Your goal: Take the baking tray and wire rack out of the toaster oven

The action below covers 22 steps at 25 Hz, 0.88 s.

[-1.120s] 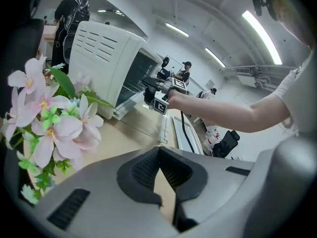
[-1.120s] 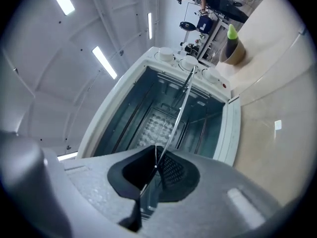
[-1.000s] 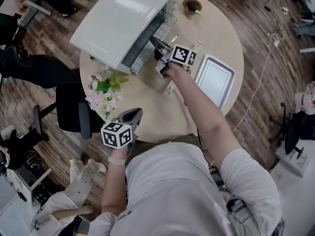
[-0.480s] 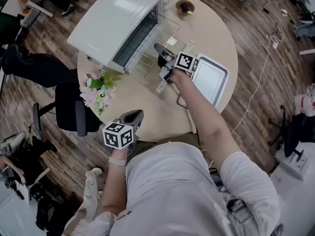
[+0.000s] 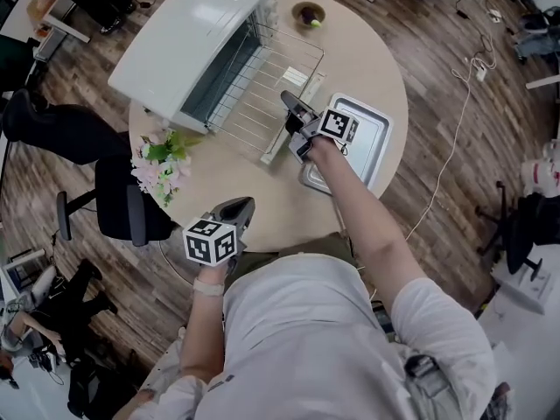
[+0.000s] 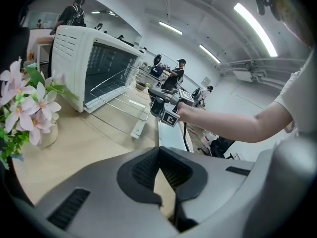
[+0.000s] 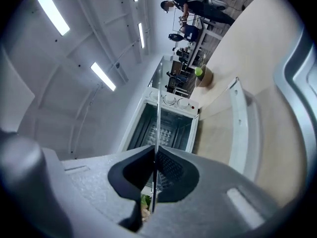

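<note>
Chrome wires of the wire rack (image 5: 262, 90) lie drawn out of the white toaster oven (image 5: 188, 33). The rack sits level above the dropped door, with its far edge at the oven's mouth and its near edge over the door's pale door handle (image 5: 278, 143). The right gripper (image 5: 287, 101) is clenched on that near edge, about midway along it. In the right gripper view a single thin wire runs straight up between the pads and is pinched where they meet.

The baking tray (image 5: 372, 143) is already outside the oven. It lies flat and empty at four o'clock on the round wooden table (image 5: 359, 59), just beside the door handle, and the right hand and forearm cover part of it. The oven itself fills the tabletop from nine to eleven o'clock, its open mouth facing the tray.

A pot of pink and white flowers (image 5: 162, 160) stands at eight o'clock near the table's rim. A small dark bowl (image 5: 308, 14) with something green in it sits at twelve o'clock.

The left gripper (image 5: 238, 206) hangs over the table's edge at six o'clock, well apart from the rack. Its pads are closed together with nothing between them.

Outward from there, a black chair (image 5: 122, 208) stands at eight o'clock on the plank floor (image 5: 455, 77), and a white cable (image 5: 451, 156) trails across the boards at three o'clock.
</note>
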Motion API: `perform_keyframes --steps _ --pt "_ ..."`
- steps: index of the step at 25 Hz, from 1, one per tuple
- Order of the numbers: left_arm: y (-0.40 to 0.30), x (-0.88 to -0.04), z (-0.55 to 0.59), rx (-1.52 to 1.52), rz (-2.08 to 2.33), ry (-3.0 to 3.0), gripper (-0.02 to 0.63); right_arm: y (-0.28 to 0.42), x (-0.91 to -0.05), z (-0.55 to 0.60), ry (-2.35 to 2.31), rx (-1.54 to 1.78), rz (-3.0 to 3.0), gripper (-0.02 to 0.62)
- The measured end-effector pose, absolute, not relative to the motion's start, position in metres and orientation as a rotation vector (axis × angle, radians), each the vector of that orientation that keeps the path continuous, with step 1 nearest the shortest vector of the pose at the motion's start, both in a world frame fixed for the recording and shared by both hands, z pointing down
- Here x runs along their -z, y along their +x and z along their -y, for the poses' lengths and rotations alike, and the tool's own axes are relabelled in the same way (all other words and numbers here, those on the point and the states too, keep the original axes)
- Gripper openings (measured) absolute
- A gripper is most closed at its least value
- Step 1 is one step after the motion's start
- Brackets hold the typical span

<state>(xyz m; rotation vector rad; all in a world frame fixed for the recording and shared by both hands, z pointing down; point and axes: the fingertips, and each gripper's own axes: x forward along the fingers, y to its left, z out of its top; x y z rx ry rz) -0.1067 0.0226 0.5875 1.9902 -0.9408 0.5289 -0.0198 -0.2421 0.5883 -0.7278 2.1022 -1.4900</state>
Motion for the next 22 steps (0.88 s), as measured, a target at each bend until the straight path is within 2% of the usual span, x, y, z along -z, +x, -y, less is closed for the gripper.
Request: perform_keyframes --steps 5,11,22 --pt "-0.091 -0.593 -0.026 -0.537 0.909 2.011 -0.002 -0.007 -0.563 0.227 -0.563 1.411 -2.046 0.006" --pt "-0.069 -0.588 -0.03 -0.54 0.876 2.047 -0.002 0.031 -0.586 0.202 -0.814 1.541 -1.992 0.006" --pt "-0.06 -0.566 -0.025 -0.525 0.936 2.093 -0.002 0.042 -0.523 0.18 -0.724 1.501 -1.955 0.006"
